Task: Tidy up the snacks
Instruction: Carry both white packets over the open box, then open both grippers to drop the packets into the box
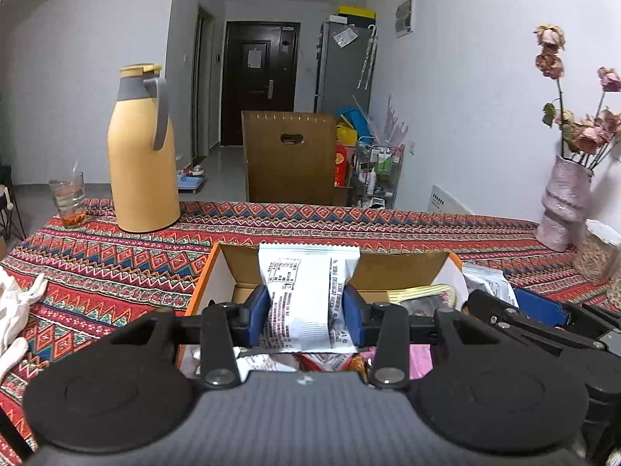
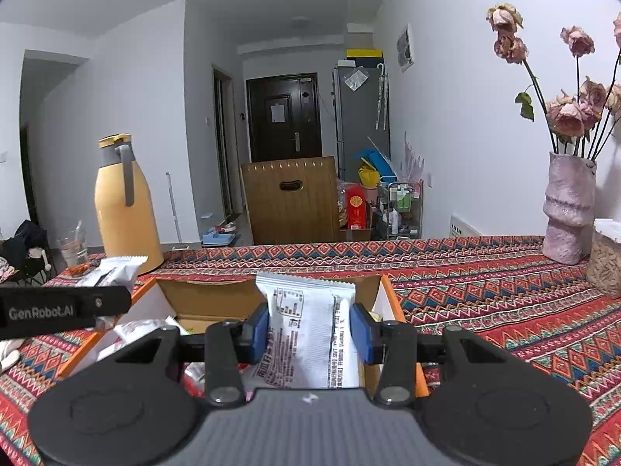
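**Holding two snack packets above an orange-sided box**

Two grippers, each clamped on one white printed snack packet. The left gripper pinches its white packet upright between both blue pads, directly above the open cardboard box; the right gripper grips a second white packet likewise, over the same box. More wrappers lie inside the box below. One patterned tablecloth bears one yellow thermos jug, one drinking glass and one pink vase of dried roses, all well apart from the box. White cloth lies at the left edge.
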{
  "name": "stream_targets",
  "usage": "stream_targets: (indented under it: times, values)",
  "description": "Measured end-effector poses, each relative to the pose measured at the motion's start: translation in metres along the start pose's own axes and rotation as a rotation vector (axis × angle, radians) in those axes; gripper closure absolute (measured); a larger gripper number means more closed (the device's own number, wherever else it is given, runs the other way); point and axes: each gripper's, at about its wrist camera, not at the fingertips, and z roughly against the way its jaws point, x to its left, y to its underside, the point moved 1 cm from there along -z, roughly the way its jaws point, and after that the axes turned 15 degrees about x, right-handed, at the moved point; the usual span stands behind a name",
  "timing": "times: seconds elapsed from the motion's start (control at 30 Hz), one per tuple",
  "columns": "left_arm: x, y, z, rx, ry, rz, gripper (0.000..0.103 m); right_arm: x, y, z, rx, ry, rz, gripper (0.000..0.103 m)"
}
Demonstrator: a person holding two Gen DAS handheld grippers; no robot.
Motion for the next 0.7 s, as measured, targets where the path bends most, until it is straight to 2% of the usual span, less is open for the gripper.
stream_targets:
  times: [0.17, 0.27, 0.53, 0.57, 0.63, 0.67, 0.7]
  values:
    - [0.007, 0.002, -0.025, 0.024, -0.022, 0.022, 0.061, -0.003, 0.009, -0.018, -0.014, 0.013, -0.013, 0.060]
    - [0.010, 0.006, -0.037, 0.039, -0.006, 0.023, 0.061, 0.000, 0.013, -0.025, 0.001, 0.017, -0.008, 0.060]
    - [0.022, 0.010, -0.043, 0.045, 0.018, 0.045, 0.061, 0.003, 0.020, -0.033, 0.044, 0.009, 0.011, 0.059]
    - [0.022, 0.011, -0.041, 0.039, 0.009, 0.047, 0.056, 0.004, 0.020, -0.034, 0.048, 0.008, 0.009, 0.059]
    - [0.022, 0.012, -0.038, 0.027, -0.004, 0.054, 0.037, 0.003, 0.021, -0.033, 0.046, 0.011, 0.000, 0.058]
    - [0.022, 0.013, -0.036, 0.014, -0.015, 0.060, 0.023, 0.002, 0.021, -0.031, 0.041, 0.009, -0.008, 0.055]
    - [0.022, 0.013, -0.033, 0.001, -0.024, 0.064, 0.015, 0.000, 0.021, -0.030, 0.032, 0.009, -0.018, 0.045]
